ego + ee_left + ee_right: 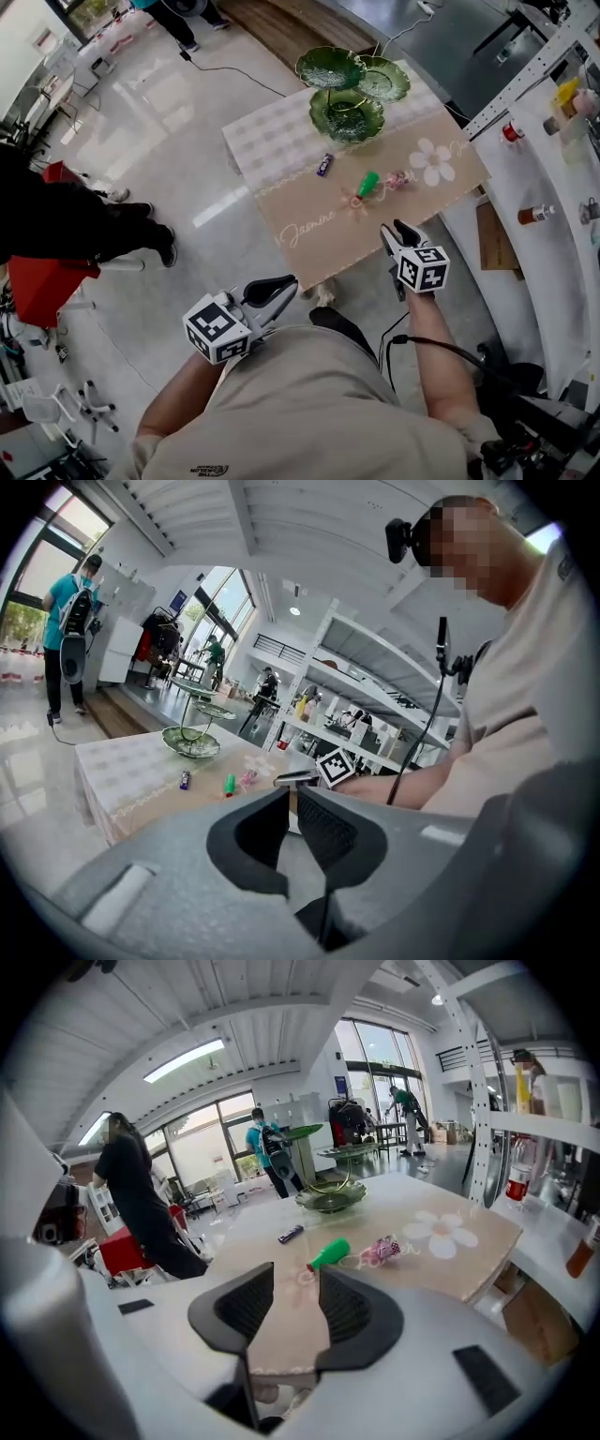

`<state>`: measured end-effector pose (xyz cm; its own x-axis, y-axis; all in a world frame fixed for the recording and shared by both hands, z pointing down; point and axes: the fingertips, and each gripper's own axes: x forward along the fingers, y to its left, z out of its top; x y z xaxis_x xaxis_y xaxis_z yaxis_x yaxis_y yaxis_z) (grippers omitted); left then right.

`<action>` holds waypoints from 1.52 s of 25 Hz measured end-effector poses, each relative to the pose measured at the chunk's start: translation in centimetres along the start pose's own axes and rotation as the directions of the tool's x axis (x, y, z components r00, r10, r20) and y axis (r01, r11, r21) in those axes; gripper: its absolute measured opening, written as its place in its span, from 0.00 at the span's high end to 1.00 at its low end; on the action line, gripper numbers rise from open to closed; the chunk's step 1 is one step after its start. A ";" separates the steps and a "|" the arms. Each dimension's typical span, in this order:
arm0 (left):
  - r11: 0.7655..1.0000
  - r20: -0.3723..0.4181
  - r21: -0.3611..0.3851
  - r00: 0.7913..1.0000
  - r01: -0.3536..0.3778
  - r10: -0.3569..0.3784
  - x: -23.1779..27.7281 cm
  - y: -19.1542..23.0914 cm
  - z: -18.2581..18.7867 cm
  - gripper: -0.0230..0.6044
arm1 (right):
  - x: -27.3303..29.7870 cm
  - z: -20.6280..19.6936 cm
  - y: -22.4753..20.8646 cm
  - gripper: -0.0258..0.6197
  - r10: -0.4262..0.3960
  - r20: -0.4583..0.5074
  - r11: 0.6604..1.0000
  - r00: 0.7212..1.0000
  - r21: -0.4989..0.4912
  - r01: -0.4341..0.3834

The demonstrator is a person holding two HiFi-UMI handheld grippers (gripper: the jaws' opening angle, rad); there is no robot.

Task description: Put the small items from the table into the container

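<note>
A beige-clothed table carries three small items: a purple wrapped piece, a green piece and a pink wrapped candy. At the table's far end stands a green tiered glass dish. My right gripper hovers over the table's near edge, open and empty, with the green piece and the candy just ahead of it. My left gripper hangs off the table's near-left side by my body, its jaws closed to a thin slit with nothing between them. From it the items look far off.
A white shelf rack with bottles runs along the table's right side. A person in black stands on the floor at left beside a red stool. A cable crosses the floor beyond the table.
</note>
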<state>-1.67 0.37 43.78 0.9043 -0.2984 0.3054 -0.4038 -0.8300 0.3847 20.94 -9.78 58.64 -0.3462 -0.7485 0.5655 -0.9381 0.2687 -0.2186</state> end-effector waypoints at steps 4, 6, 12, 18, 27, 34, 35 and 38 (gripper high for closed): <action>1.000 -0.020 -0.003 1.000 -0.023 0.023 3.4 0.6 1.1 0.93 | 2.9 -0.1 -4.6 0.72 0.004 -0.010 0.996 1.000 0.094 -0.003; 0.999 -0.021 -0.008 0.999 -0.039 0.039 4.7 0.9 1.5 0.93 | 4.2 -0.2 -6.4 0.72 0.012 -0.008 0.988 1.000 0.152 -0.011; 0.998 -0.030 -0.011 0.998 -0.062 0.062 6.8 1.7 2.2 0.93 | 8.6 -0.8 -10.5 0.71 0.021 -0.023 0.954 1.000 0.298 -0.014; 0.996 -0.049 0.002 0.994 -0.094 0.094 5.9 3.7 2.8 0.93 | 11.3 -0.4 -14.1 0.69 -0.048 -0.031 0.905 0.998 0.421 0.056; 0.986 -0.054 -0.030 0.986 -0.162 0.160 4.6 6.4 3.2 0.93 | 14.6 1.0 -17.2 0.68 -0.096 -0.060 0.914 0.994 0.391 0.112; 0.979 -0.044 -0.050 0.980 -0.197 0.195 4.6 7.3 3.3 0.93 | 16.4 0.7 -16.4 0.68 -0.065 -0.114 0.954 0.991 0.284 0.095; 0.978 -0.043 -0.054 0.979 -0.201 0.199 4.7 7.4 3.2 0.93 | 16.5 0.7 -16.3 0.68 -0.061 -0.117 0.959 0.991 0.268 0.091; 0.977 -0.045 -0.062 0.978 -0.206 0.204 4.8 7.3 3.2 0.93 | 16.4 0.9 -16.2 0.69 -0.057 -0.116 0.970 0.992 0.230 0.083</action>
<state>0.18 -8.65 45.27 0.7958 -0.4400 0.4160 -0.5895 -0.7199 0.3663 30.51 -27.00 70.72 -0.2911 -0.6874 0.6654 -0.9357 0.0595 -0.3479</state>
